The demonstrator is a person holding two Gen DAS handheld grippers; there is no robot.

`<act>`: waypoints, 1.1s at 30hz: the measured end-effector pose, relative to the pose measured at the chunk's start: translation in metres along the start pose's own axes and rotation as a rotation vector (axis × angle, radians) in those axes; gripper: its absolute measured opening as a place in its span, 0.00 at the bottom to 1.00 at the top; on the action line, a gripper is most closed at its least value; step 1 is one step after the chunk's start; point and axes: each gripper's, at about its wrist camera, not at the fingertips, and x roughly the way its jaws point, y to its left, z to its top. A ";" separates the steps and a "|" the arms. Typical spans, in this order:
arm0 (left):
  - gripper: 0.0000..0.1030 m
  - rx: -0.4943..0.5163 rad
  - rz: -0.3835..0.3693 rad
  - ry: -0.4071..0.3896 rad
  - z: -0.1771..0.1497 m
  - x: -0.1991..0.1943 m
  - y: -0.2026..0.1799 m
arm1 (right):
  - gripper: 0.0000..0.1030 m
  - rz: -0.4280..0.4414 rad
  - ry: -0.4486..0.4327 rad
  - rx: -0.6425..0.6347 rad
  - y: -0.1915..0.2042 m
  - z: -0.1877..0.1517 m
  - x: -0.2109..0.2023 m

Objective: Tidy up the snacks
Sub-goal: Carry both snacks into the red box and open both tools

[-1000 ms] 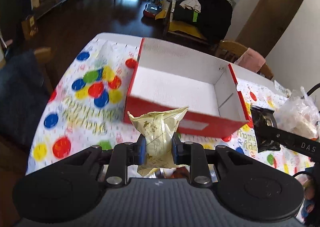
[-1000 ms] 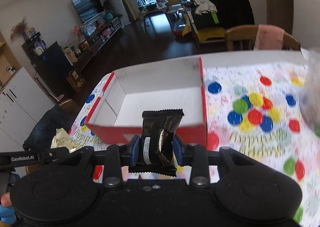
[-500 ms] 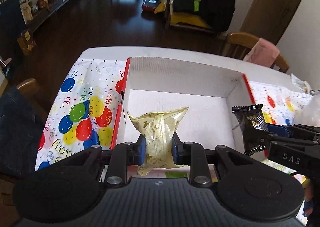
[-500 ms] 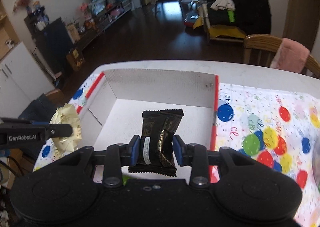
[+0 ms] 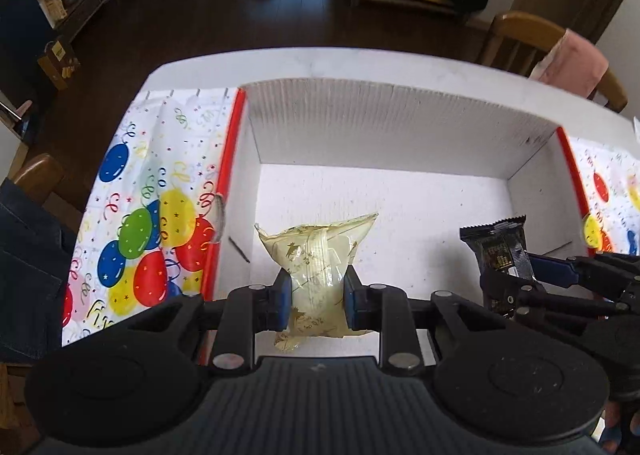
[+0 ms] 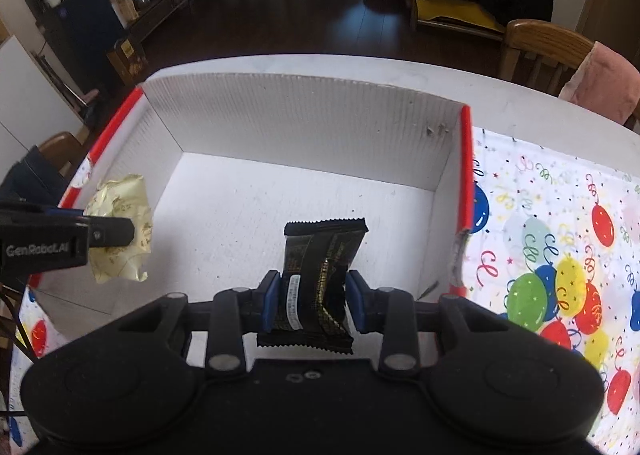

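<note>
An open box, red outside and white inside, lies on the table; it also shows in the right wrist view. My left gripper is shut on a pale yellow snack packet and holds it above the box's left half. My right gripper is shut on a black snack bar and holds it above the box's right half. Each gripper shows in the other's view: the black bar at the right, the yellow packet at the left. The box floor holds nothing.
A balloon-print cloth covers the table on both sides of the box. Wooden chairs stand behind the table, one with a pink cloth. A dark garment lies at the left edge.
Both grippers have moved forward over the box with their snacks still held, from in front of its near wall to above its floor.
</note>
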 end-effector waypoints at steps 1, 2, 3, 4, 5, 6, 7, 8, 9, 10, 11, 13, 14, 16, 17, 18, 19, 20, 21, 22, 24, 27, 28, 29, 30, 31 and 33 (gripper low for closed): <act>0.24 0.011 0.001 0.011 0.001 0.004 -0.002 | 0.33 0.005 0.009 -0.003 0.001 -0.001 0.002; 0.24 0.025 0.005 0.022 0.002 0.007 -0.005 | 0.33 0.010 0.015 -0.007 0.002 -0.002 0.003; 0.24 0.042 0.010 0.033 0.001 0.010 -0.008 | 0.33 0.012 0.020 -0.015 0.003 -0.003 0.004; 0.24 0.058 0.014 0.044 0.001 0.013 -0.011 | 0.33 0.015 0.027 -0.024 0.006 -0.004 0.004; 0.24 0.071 0.016 0.051 0.000 0.015 -0.014 | 0.33 0.020 0.032 -0.028 0.007 -0.005 0.004; 0.24 0.082 0.018 0.056 -0.001 0.017 -0.017 | 0.33 0.024 0.038 -0.029 0.007 -0.007 0.005; 0.24 0.090 0.018 0.060 -0.001 0.019 -0.019 | 0.33 0.027 0.045 -0.032 0.007 -0.008 0.007; 0.24 0.096 0.015 0.066 -0.002 0.021 -0.021 | 0.33 0.028 0.050 -0.036 0.009 -0.008 0.007; 0.24 0.101 0.016 0.073 -0.003 0.023 -0.021 | 0.33 0.028 0.053 -0.038 0.010 -0.010 0.008; 0.24 0.105 0.024 0.079 -0.004 0.025 -0.022 | 0.33 0.028 0.056 -0.038 0.008 -0.011 0.009; 0.24 0.106 0.030 0.085 -0.005 0.027 -0.021 | 0.33 0.029 0.061 -0.036 0.006 -0.012 0.010; 0.24 0.101 0.031 0.091 -0.005 0.029 -0.020 | 0.33 0.032 0.065 -0.027 0.003 -0.013 0.009; 0.24 0.096 0.029 0.093 -0.005 0.030 -0.020 | 0.33 0.034 0.066 -0.024 0.002 -0.013 0.008; 0.24 0.089 0.018 0.091 -0.005 0.029 -0.021 | 0.33 0.036 0.065 -0.026 0.000 -0.013 0.008; 0.24 0.085 0.017 0.089 -0.005 0.028 -0.021 | 0.34 0.035 0.064 -0.028 0.002 -0.011 0.009; 0.24 0.080 0.020 0.087 -0.005 0.028 -0.021 | 0.34 0.035 0.063 -0.028 0.002 -0.010 0.008; 0.24 0.076 0.021 0.086 -0.005 0.027 -0.021 | 0.35 0.037 0.062 -0.029 0.002 -0.010 0.007; 0.24 0.073 0.018 0.086 -0.006 0.027 -0.021 | 0.35 0.038 0.058 -0.031 0.003 -0.008 0.007; 0.25 0.069 0.016 0.084 -0.006 0.026 -0.021 | 0.36 0.040 0.054 -0.032 0.003 -0.008 0.005; 0.25 0.065 0.015 0.079 -0.006 0.025 -0.020 | 0.36 0.042 0.049 -0.033 0.003 -0.008 0.005; 0.29 0.059 0.014 0.066 -0.007 0.021 -0.018 | 0.38 0.048 0.042 -0.027 0.002 -0.007 0.001; 0.45 0.040 0.004 0.044 -0.008 0.012 -0.016 | 0.40 0.066 0.024 -0.019 0.002 -0.008 -0.008; 0.53 0.032 -0.003 0.028 -0.009 0.007 -0.015 | 0.40 0.072 0.016 -0.017 0.001 -0.008 -0.012; 0.55 0.025 -0.011 0.012 -0.010 0.002 -0.014 | 0.41 0.076 0.009 -0.016 0.001 -0.008 -0.016; 0.55 0.019 -0.019 0.000 -0.011 -0.002 -0.014 | 0.41 0.079 0.002 -0.015 0.001 -0.009 -0.019; 0.55 0.014 -0.026 -0.007 -0.012 -0.007 -0.013 | 0.42 0.083 -0.004 -0.013 0.002 -0.009 -0.023; 0.55 0.012 -0.030 -0.022 -0.015 -0.016 -0.014 | 0.43 0.093 -0.017 -0.010 0.002 -0.010 -0.030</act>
